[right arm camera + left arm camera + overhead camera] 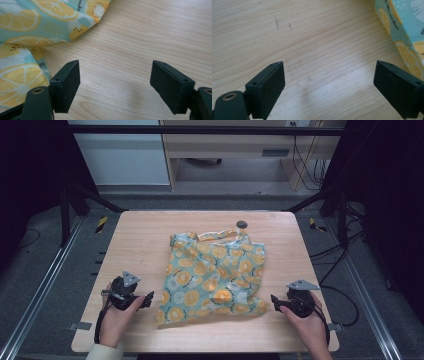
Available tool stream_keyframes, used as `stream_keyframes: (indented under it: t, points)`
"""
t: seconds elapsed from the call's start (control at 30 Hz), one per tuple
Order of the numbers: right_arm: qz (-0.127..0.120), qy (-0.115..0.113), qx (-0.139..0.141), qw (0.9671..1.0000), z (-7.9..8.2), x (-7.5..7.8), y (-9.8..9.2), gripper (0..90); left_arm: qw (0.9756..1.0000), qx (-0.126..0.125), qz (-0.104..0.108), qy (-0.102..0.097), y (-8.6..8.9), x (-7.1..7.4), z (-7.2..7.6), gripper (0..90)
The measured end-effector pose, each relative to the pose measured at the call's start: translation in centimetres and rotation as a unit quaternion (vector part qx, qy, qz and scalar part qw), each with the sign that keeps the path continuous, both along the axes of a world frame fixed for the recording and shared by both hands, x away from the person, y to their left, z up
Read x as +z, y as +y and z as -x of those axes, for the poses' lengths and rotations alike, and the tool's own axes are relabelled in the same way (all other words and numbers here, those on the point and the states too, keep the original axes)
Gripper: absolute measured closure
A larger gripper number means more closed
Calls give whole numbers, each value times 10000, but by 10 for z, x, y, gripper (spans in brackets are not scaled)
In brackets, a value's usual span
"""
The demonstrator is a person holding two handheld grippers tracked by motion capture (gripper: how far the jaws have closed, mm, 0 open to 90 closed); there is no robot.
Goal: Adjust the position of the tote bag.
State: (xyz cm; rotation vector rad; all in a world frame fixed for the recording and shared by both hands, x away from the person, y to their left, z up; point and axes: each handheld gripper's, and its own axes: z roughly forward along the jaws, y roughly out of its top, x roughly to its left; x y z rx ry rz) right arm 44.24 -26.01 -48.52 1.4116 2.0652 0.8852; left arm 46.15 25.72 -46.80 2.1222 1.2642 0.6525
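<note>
A pale wooden desk [145, 235] with rounded corners carries a crumpled bag [215, 277], teal with orange slices; the bag lies between the left tool [148, 299] and the right tool [274, 301], just beside each; its handles point to the far side, away from both tools; a small dark disc [241, 224] sits on the desk beyond the handles, well apart from either tool.

One citrus-print cloth bag [215, 277] | one wooden table [145, 240] | two handheld grippers: left gripper [148, 299], right gripper [274, 301] | one small dark round disc [241, 224] | two hands on the grippers
</note>
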Motion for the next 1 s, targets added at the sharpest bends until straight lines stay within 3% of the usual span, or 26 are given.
stream_keyframes:
  t: [0.07, 0.1, 0.13, 0.27, 0.33, 0.4, 0.43, 0.5, 0.57, 0.73, 0.87, 0.9, 0.93, 1.0]
  points:
    - [-98, -27, 61, 9999, 0, 1, 2, 295, 9998, -67, 200, -5, -1, 3, 2, 100]
    - [-98, -27, 61, 9999, 0, 1, 2, 295, 9998, -67, 200, -5, -1, 3, 2, 100]
    - [-215, 3, 145, 9997, -2, 3, 3, 335, 9993, -113, 369, -22, -2, 5, 3, 100]
    - [-198, -13, 218, 9996, -11, 7, 3, 375, 9983, -218, 532, -33, -5, 11, -2, 100]
    - [-308, 23, 324, 9990, -19, 13, 5, 399, 9976, -260, 635, -50, -8, 16, -9, 100]
    - [-440, 72, 447, 9980, -35, 23, 8, 438, 9977, -276, 621, -69, -12, 21, -17, 100]
    - [-440, 72, 447, 9980, -35, 23, 8, 438, 9977, -304, 606, -55, -14, 24, -23, 100]
    - [-721, 128, 541, 9958, -56, 31, 12, 457, 9971, -365, 666, -50, -20, 29, -34, 98]
    - [-789, 127, 554, 9953, -62, 34, 14, 460, 9965, -373, 740, -51, -25, 35, -45, 98]
    - [-1039, 85, 553, 9930, -99, 45, 23, 469, 9970, -324, 703, -71, -37, 47, -69, 93]
    - [-1076, 148, 474, 9930, -116, 45, 27, 421, 9977, -281, 618, -74, -45, 50, -80, 93]
    - [-1061, 218, 346, 9935, -127, 44, 29, 372, 9986, -263, 449, -69, -49, 51, -85, 93]
    - [-1061, 218, 346, 9935, -127, 44, 29, 372, 9986, -263, 449, -69, -49, 51, -85, 93]
    - [-1007, 416, 114, 9940, -141, 40, 32, 327, 9989, -181, 430, -106, -56, 52, -91, 92]
